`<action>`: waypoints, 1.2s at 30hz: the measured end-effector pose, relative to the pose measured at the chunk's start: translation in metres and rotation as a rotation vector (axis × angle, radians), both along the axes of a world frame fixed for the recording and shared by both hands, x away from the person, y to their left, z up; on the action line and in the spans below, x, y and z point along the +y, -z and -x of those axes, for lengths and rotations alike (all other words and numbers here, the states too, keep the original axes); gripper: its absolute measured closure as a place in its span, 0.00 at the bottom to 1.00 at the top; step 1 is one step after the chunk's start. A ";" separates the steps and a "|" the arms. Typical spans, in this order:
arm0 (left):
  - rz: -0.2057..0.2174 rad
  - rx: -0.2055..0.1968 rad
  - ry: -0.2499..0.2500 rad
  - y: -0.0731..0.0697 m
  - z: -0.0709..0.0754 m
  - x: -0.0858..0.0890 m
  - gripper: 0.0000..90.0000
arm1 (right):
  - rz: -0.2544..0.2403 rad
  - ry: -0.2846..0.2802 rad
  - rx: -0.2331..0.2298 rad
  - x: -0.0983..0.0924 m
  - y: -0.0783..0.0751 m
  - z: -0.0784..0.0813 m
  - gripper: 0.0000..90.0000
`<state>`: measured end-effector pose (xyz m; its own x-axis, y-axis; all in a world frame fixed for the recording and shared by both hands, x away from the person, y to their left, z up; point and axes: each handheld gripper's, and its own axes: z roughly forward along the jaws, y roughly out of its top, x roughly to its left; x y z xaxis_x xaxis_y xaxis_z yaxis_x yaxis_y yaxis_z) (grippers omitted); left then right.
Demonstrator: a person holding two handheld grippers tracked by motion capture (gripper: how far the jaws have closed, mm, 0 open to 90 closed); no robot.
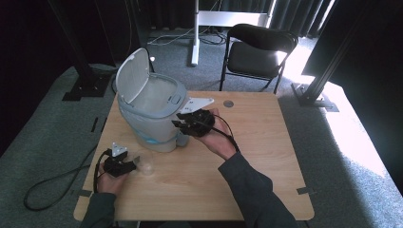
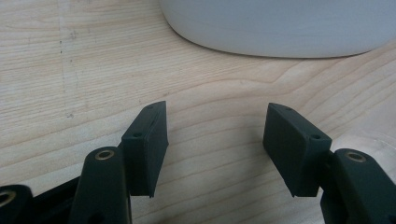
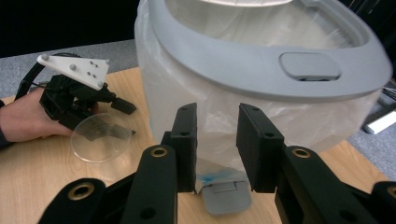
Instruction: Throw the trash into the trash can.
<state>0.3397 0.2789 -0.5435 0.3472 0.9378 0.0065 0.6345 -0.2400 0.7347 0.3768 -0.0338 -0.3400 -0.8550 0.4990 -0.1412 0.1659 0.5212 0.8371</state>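
Left of centre in the high view, a grey bin point(image 1: 149, 111) with a plastic liner stands on the wooden table point(image 1: 266, 156), its lid point(image 1: 131, 75) tipped up. Just right of the bin, the right gripper point(image 1: 179, 121) points at its side; in the right gripper view the jaws stand partly apart, nothing pressed between them, with the liner point(image 3: 219, 126) and the bin's foot pedal point(image 3: 226, 196) just past their tips. At the lower left of the high view, the left gripper point(image 1: 134, 164) rests near the table's edge, its jaws wide open around a clear plastic cup point(image 1: 145, 164); whether the pads touch it cannot be told. The cup sits just below the bin.
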 end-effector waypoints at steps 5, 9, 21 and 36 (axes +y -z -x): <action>0.000 0.000 0.002 0.000 0.000 0.000 0.45 | 0.001 -0.014 0.011 0.004 0.005 0.003 0.76; -0.001 0.001 0.002 0.000 0.000 0.000 0.45 | 0.002 -0.026 0.014 0.007 0.007 0.006 0.76; -0.001 0.001 0.002 0.000 0.000 0.000 0.45 | 0.005 -0.052 0.029 0.015 0.016 0.010 0.76; -0.002 0.001 0.003 0.000 0.000 0.000 0.45 | 0.007 -0.083 0.051 0.030 0.030 0.015 0.76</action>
